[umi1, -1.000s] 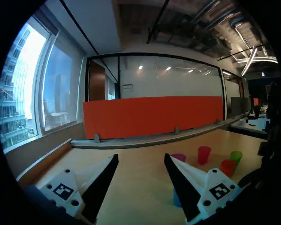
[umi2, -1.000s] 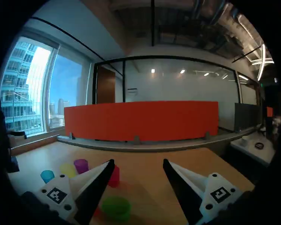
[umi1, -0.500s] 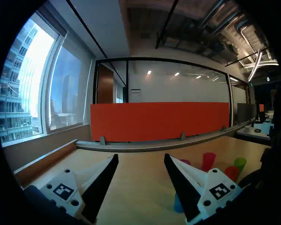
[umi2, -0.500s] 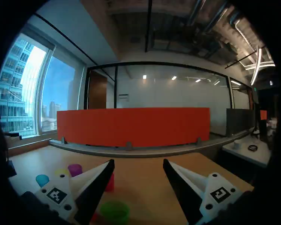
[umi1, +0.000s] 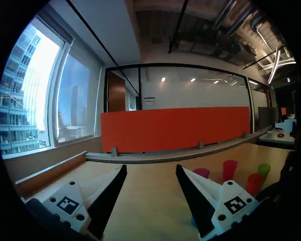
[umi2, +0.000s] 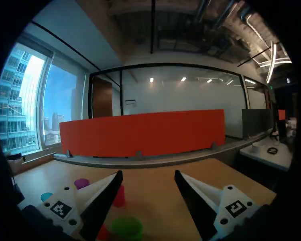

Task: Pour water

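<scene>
Room: an office; a wooden desk (umi1: 150,217) is closed at its far edge by an orange partition (umi1: 174,128).
Cups (umi1: 230,169): stood upright mid-desk; water cannot be made out.
Left gripper (umi1: 150,193): fingers spread, nothing held; cups lie to its right, the blue cup (umi1: 193,222) nearest.
Right gripper (umi2: 148,193): fingers spread, nothing held; cups lie to its left, the green cup (umi2: 127,227) nearest.

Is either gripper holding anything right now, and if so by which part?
Nothing. The left gripper and the right gripper are both open and empty.
</scene>
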Available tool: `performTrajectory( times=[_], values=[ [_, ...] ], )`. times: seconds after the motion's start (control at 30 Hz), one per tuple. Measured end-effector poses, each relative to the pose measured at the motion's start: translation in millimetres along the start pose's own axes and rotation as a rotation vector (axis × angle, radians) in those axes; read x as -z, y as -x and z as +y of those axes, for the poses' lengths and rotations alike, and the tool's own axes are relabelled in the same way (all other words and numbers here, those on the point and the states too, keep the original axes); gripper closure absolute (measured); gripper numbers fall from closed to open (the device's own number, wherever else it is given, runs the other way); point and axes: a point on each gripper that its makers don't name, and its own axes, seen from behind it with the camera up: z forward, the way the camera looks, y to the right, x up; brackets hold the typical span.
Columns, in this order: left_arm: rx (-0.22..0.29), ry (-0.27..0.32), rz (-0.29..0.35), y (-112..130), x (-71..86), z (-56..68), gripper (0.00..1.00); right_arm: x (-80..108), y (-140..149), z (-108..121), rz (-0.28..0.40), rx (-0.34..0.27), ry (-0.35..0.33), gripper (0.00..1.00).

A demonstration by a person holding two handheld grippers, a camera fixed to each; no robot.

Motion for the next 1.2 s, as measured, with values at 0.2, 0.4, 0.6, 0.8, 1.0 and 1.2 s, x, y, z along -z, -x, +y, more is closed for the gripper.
performTrajectory(
  times=[0.2,0.4,0.6,0.8,1.0,1.2],
  values=[
    [0.024,-0.004,-0.002,18,1.0,-4.3,0.10,0.2,-2,1,0.016,0.009,0.016,0.00],
    [0.036,-0.015,0.006,32,1.6,-13.0,0.10,2.1,-2,0,0.020,0.003,0.025,0.00],
    [0.040,-0.018,0.005,44,0.2,-18.7,0.10,5.5,-3,2,0.035,0.008,0.039,0.00],
    [0.030,-0.021,0.008,52,-1.0,-22.2,0.10,9.0,-3,5,0.039,0.005,0.045,0.00],
    [0.028,-0.020,0.009,58,-0.2,-23.6,0.10,10.8,-6,8,0.044,-0.001,0.049,0.00],
    [0.033,-0.022,0.009,66,-0.9,-24.3,0.10,12.2,-6,4,0.043,-0.001,0.038,0.00]
  ],
)
